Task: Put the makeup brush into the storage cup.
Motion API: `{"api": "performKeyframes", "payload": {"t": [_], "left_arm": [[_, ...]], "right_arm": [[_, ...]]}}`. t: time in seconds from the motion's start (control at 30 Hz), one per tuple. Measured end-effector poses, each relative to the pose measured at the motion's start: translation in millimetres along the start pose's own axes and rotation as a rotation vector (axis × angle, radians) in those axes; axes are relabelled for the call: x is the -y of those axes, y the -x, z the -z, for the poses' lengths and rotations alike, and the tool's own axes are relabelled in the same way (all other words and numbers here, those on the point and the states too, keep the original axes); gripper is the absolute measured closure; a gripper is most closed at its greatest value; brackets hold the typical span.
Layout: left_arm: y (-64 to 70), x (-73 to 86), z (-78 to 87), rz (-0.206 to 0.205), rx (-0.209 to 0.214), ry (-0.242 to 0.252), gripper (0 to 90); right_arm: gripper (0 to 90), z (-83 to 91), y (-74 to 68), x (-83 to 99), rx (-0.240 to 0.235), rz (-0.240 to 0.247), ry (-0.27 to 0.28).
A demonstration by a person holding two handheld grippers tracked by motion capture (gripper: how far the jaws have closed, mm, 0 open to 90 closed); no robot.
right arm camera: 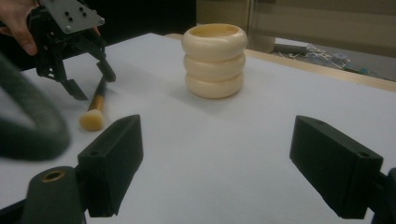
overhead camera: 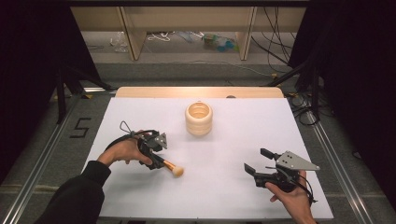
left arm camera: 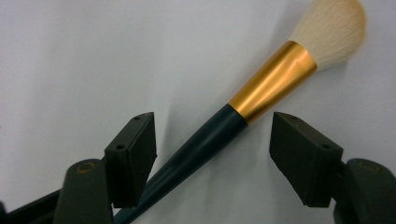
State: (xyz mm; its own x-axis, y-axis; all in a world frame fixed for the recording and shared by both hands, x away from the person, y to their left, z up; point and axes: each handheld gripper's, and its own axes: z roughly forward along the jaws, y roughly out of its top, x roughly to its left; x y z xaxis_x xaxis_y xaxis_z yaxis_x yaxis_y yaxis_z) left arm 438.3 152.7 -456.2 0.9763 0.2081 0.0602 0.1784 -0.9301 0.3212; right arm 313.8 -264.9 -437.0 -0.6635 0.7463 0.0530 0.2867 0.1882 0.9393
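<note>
While the person's left hand (overhead camera: 123, 150) tips the left gripper (overhead camera: 161, 158) down toward the white table (overhead camera: 224, 154), its two black jaws stand released, straddling a makeup brush (left arm camera: 243, 109) that lies flat on the surface. Seen in the left gripper view, the dark handle passes just beside the left jaw and runs out between the two jaw tips, with a clear gap to the right jaw; the gold ferrule and pale bristles lie beyond the tips. Neither jaw presses the brush. Opposite, the right gripper (overhead camera: 259, 161), held in the right hand (overhead camera: 292, 198), also has its jaws spread wide with bare table between them. A cream ribbed holder (right arm camera: 215, 60) stands upright well beyond those jaw tips, apart from the brush
</note>
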Motion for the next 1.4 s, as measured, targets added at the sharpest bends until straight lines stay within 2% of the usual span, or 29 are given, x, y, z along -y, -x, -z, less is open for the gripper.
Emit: {"api": "performKeyframes", "payload": {"t": [0.1, 0.33, 0.43, 0.6, 0.67, 0.77, 0.93, 1.13, 1.23, 1.27, 1.3, 1.4], "left_arm": [[-0.5, 0.5, -1.2, -0.022, -0.002, -0.028, 34.4], [-3.1, 0.3, -2.9, -0.030, 0.014, -0.045, 40.6], [-4.5, -0.7, -3.8, -0.021, 0.010, -0.050, 45.7], [-3.1, -1.7, -6.1, -0.018, 0.033, -0.071, 54.4], [-3.1, -2.1, -5.6, -0.004, 0.038, -0.083, 56.3], [-2.0, -3.0, -5.7, -0.014, 0.036, -0.086, 58.9], [-0.4, -4.3, -5.6, -0.001, 0.045, -0.099, 63.7], [-0.5, -7.2, -6.3, 0.001, 0.049, -0.114, 65.4], [-0.6, -9.7, -6.5, -0.014, 0.050, -0.130, 66.4], [-0.1, -10.2, -6.8, -0.012, 0.054, -0.131, 66.6], [0.1, -10.8, -7.1, -0.017, 0.049, -0.134, 66.7], [0.4, -11.3, -7.2, -0.029, 0.047, -0.138, 67.2]], "right_arm": [[18.5, -0.3, -0.4, 0.4, 0.006, -0.002, 0.009], [18.7, -0.6, 0.2, 0.5, 0.004, 0.002, 0.003], [19.0, 0.0, 0.2, 0.2, -0.001, 0.001, 0.001], [19.0, 0.0, 0.5, 0.3, 0.000, -0.001, 0.001], [19.0, -1.1, 0.2, 0.8, -0.003, -0.006, 0.008], [19.2, 0.3, 0.5, 0.1, -0.001, 0.001, -0.003], [19.3, -1.7, 0.3, 0.9, -0.006, -0.006, 0.008], [19.3, -1.4, 0.4, 0.9, -0.010, -0.012, 0.003], [19.3, 0.0, 0.7, 0.2, -0.001, -0.006, -0.016], [19.3, -2.2, 0.5, 1.2, -0.008, -0.007, 0.005], [19.3, 1.2, 1.0, 0.0, 0.006, 0.005, -0.035], [19.3, 1.2, 0.8, -0.1, 0.004, 0.005, -0.035]]}}
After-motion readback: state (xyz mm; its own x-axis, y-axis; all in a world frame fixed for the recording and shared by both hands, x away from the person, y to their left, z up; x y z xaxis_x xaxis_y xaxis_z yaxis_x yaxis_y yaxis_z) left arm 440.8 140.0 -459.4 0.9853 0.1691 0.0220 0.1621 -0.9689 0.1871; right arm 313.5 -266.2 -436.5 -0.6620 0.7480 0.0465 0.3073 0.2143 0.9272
